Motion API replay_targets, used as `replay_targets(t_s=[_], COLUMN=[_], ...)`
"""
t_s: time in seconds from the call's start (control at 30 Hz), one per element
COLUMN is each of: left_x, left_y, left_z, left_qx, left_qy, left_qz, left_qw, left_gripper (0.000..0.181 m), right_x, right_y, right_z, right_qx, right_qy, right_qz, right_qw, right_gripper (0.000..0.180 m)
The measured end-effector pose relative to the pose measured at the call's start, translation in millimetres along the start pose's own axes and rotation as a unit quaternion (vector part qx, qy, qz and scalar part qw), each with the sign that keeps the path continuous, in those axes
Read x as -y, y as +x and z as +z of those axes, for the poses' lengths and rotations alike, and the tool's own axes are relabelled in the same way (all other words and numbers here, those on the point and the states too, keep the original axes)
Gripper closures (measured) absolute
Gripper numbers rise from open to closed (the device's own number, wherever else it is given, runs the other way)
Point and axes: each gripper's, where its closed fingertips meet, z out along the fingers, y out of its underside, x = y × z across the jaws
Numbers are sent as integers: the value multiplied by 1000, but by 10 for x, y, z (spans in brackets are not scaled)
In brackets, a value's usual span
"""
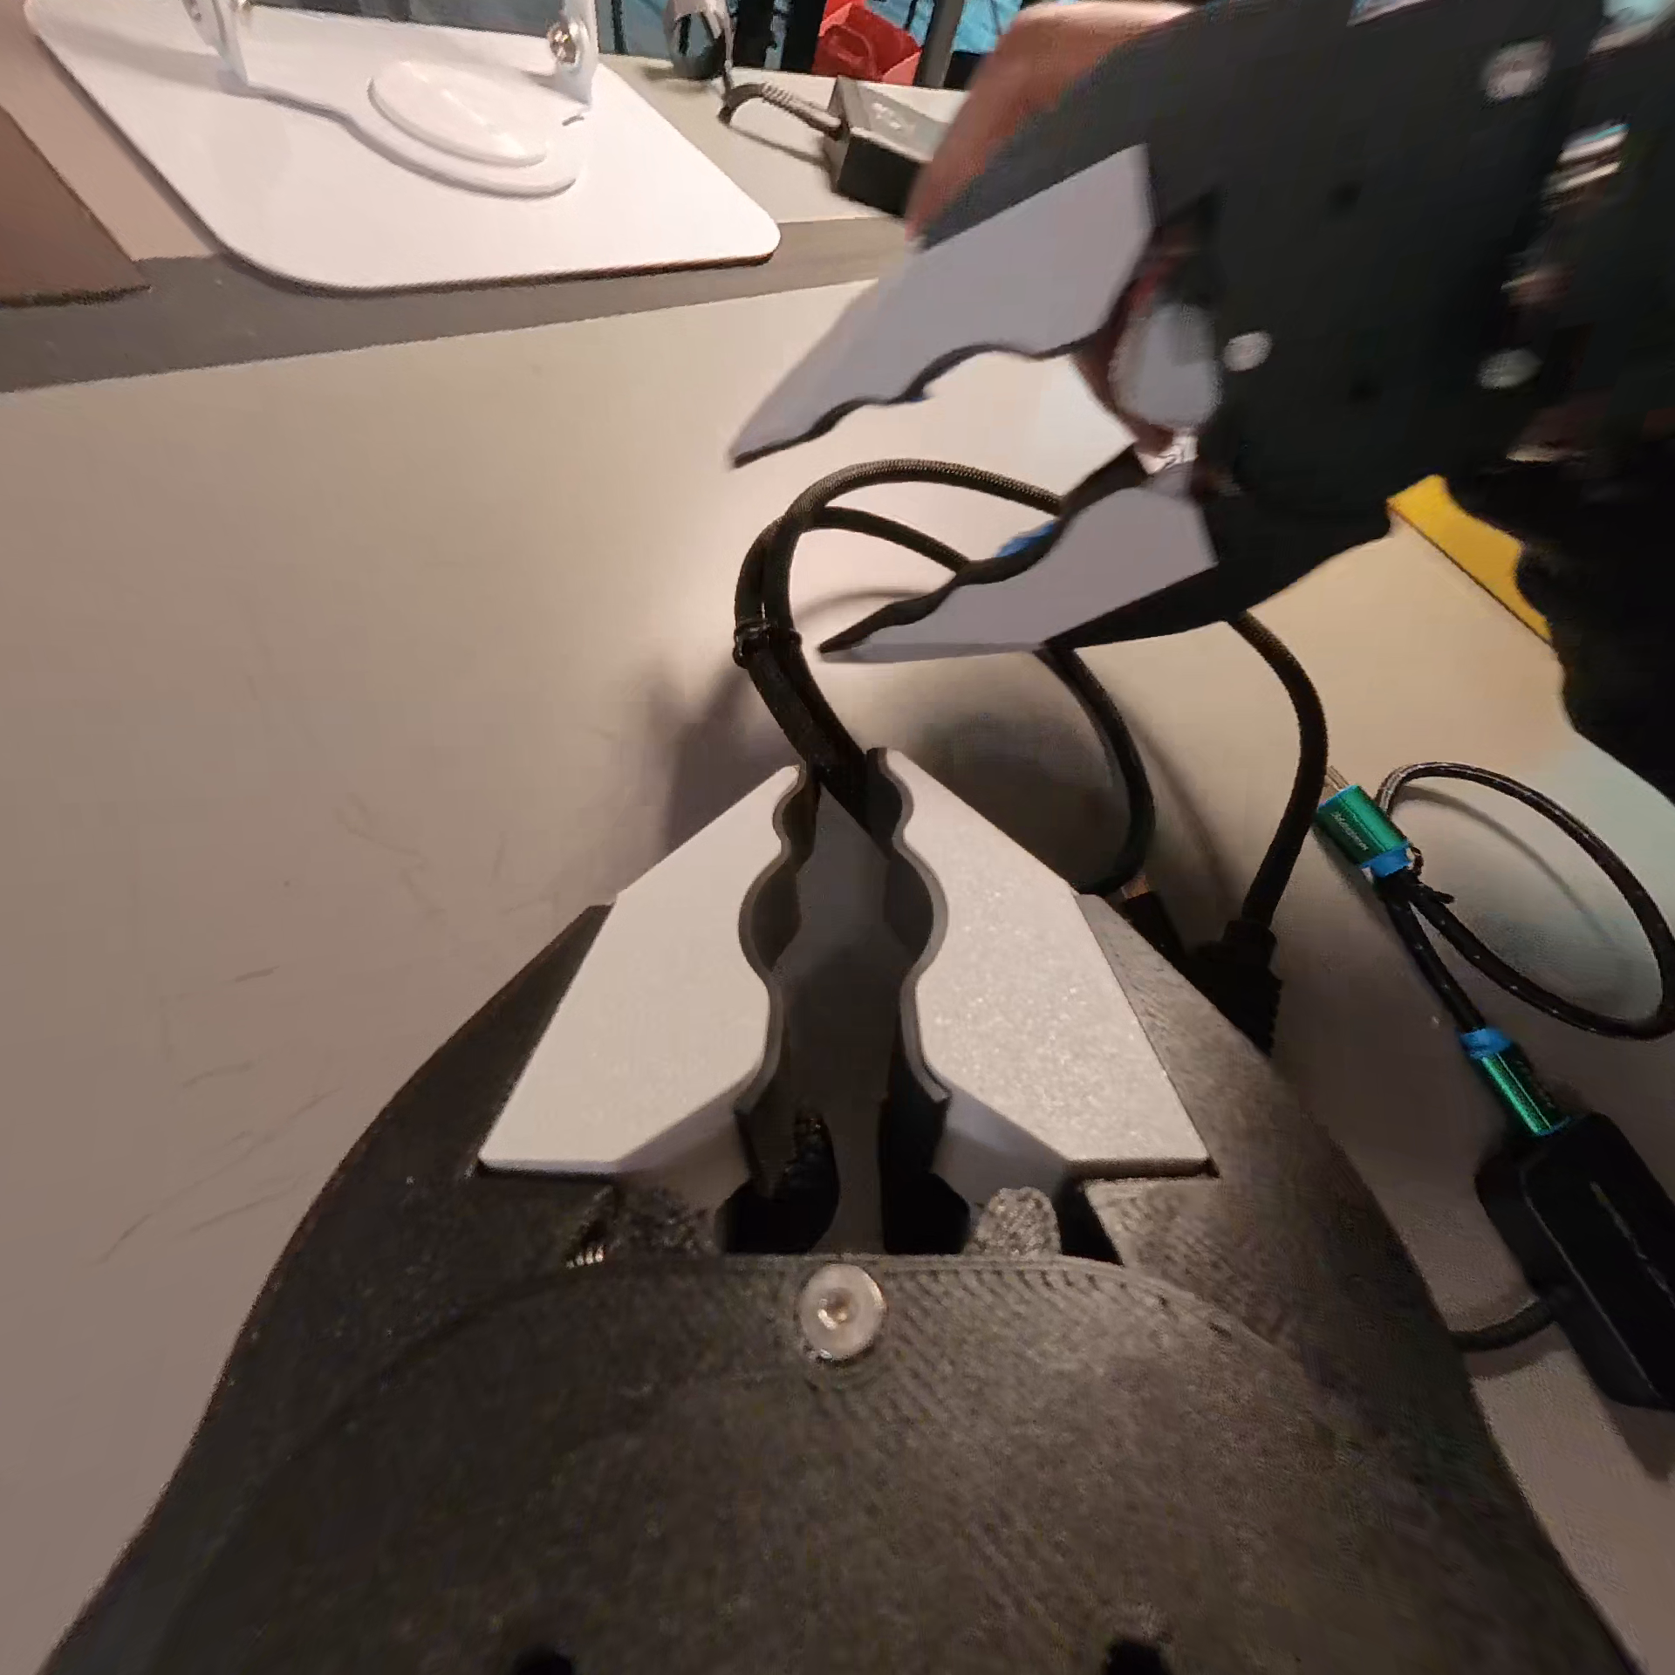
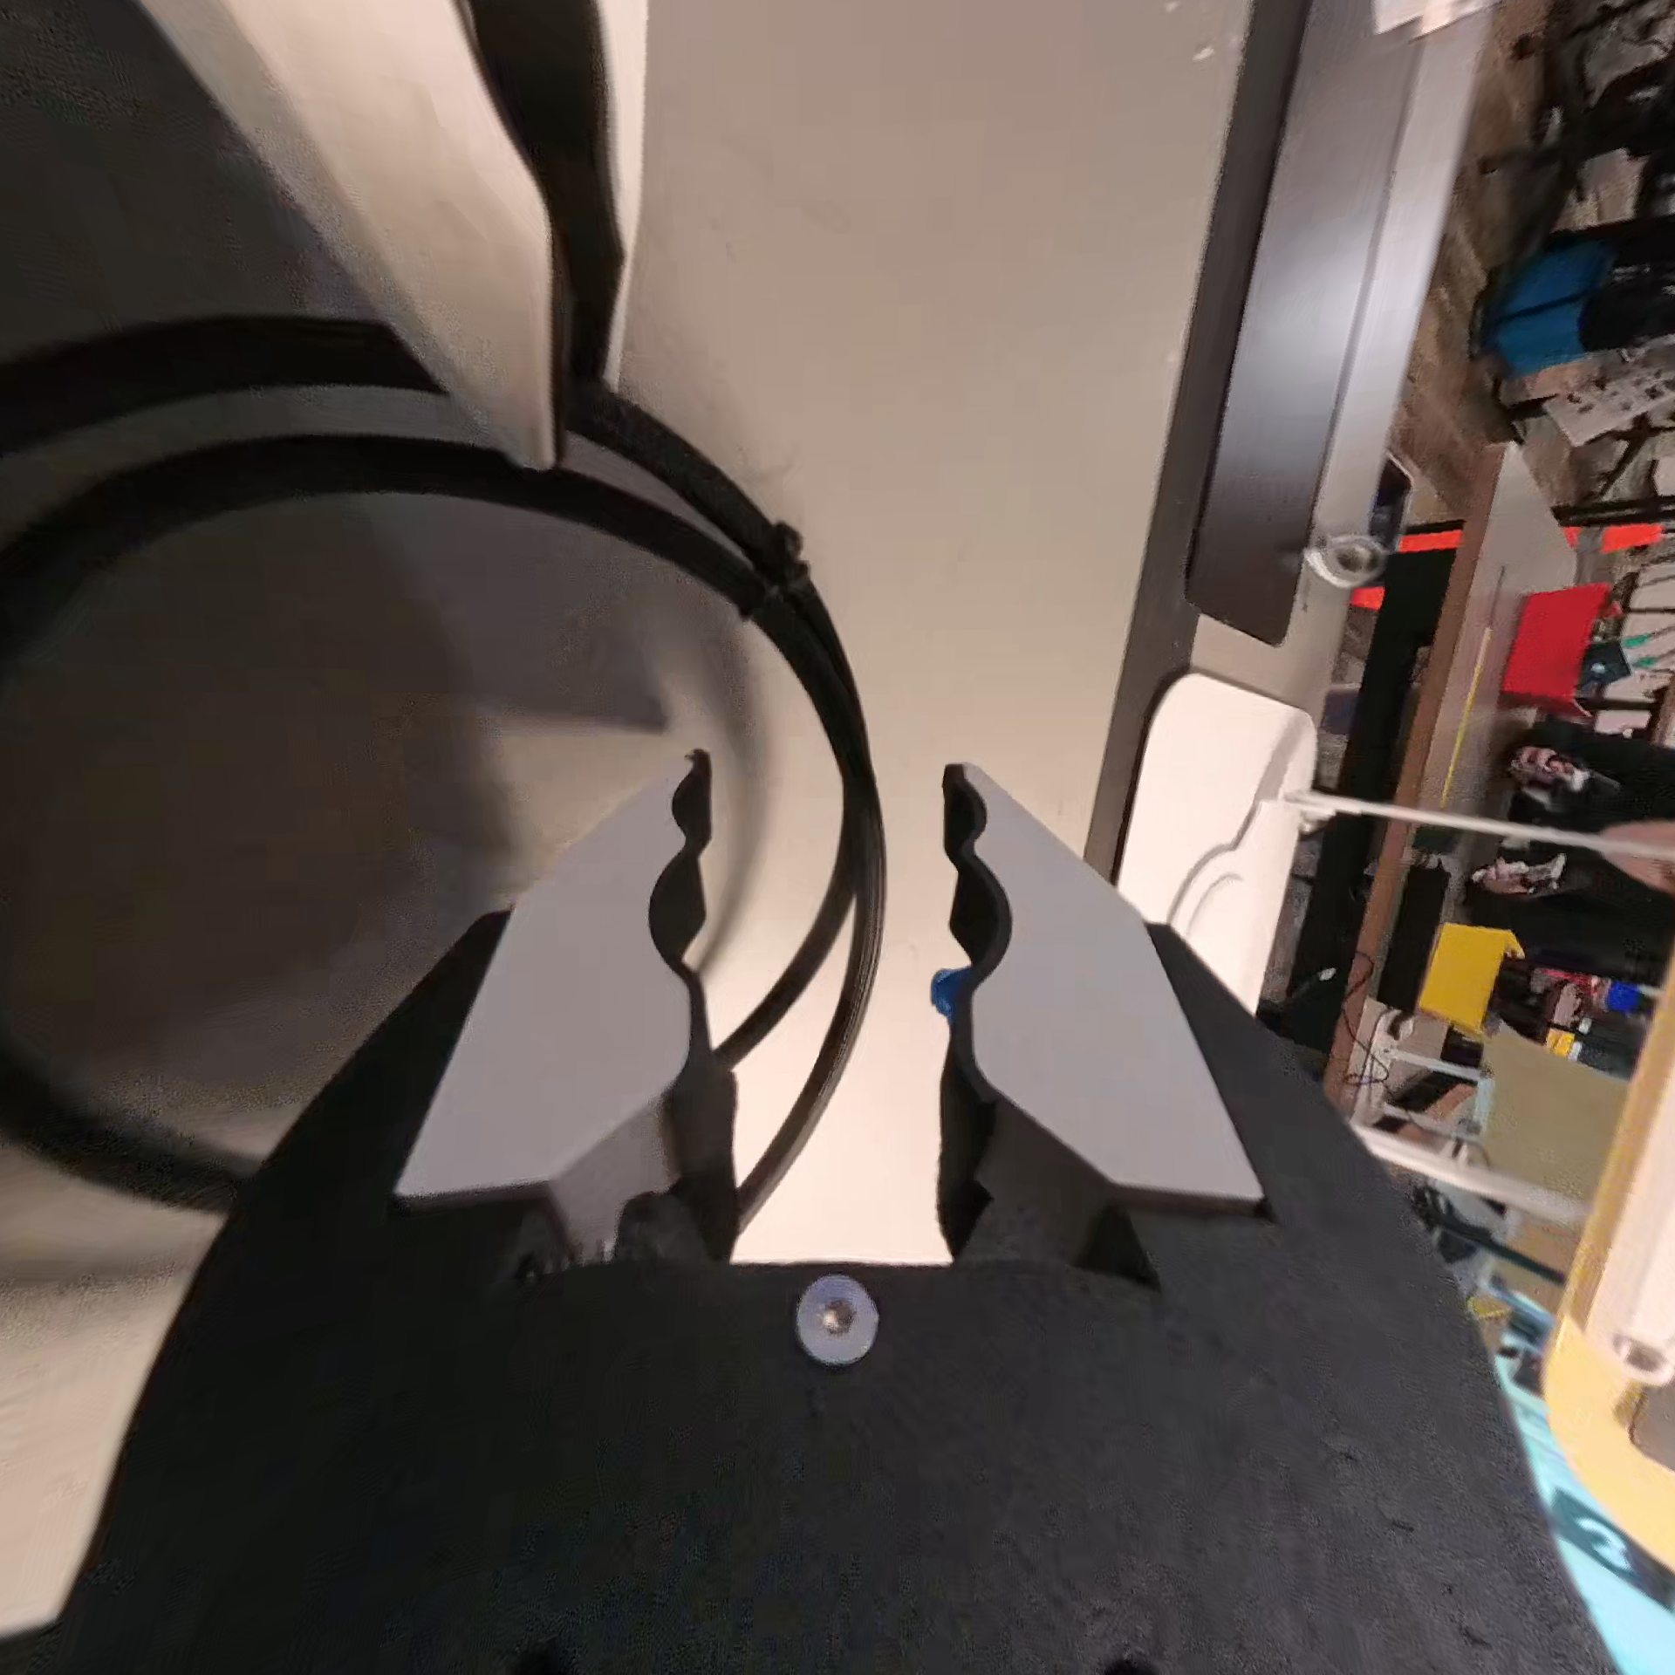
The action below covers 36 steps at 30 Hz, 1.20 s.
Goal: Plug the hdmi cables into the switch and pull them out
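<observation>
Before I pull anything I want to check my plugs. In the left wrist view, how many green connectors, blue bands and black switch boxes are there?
Green connectors: 2
Blue bands: 3, one partly hidden behind the right gripper
Black switch box: 1
Total: 6

Bare table [image 1: 272,725] lies open leftward; looped black cables [image 1: 1124,798] and the switch [image 1: 1595,1269] crowd the right.
</observation>
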Motion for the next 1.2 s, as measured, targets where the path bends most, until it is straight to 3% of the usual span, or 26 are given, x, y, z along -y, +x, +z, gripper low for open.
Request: replay_targets(t_s=[0.07,0.17,0.37,0.4,0.5,0.67,0.97,1.2], left_x=[36,84,431,513,668,525,504,470], left_y=[48,102,170,146,32,-205,-203,-137], left_z=[-11,-36,-255,-324,-501,-403,-405,-363], left_qx=[-14,-35,-107,-110,-113,-79,-86,-79], left_qy=[10,25,139,168,225,192,188,171], left_qz=[15,26,-26,-38,-67,-87,-104,-77], left_qw=[1000,999,984,979,965,974,973,979], left_gripper=[169,169,171,179,179,180,180,180], right_x=[-8,6,-45,-64,-135,-248,-447,-826], right_y=[-1,54,295,327,412,608,1108,1101], right_z=[90,27,-633,-781,-1229,-1938,-3352,-3895], right_qx=[14,11,-35,-44,-73,-136,-263,-318], right_qy=[-12,-6,-3,-5,-13,-41,-48,-107], right_qz=[-13,-15,11,14,24,14,56,54], right_qw=[1000,1000,999,999,997,990,962,941], right_gripper=[135,175,178,178,178,179,179,179])
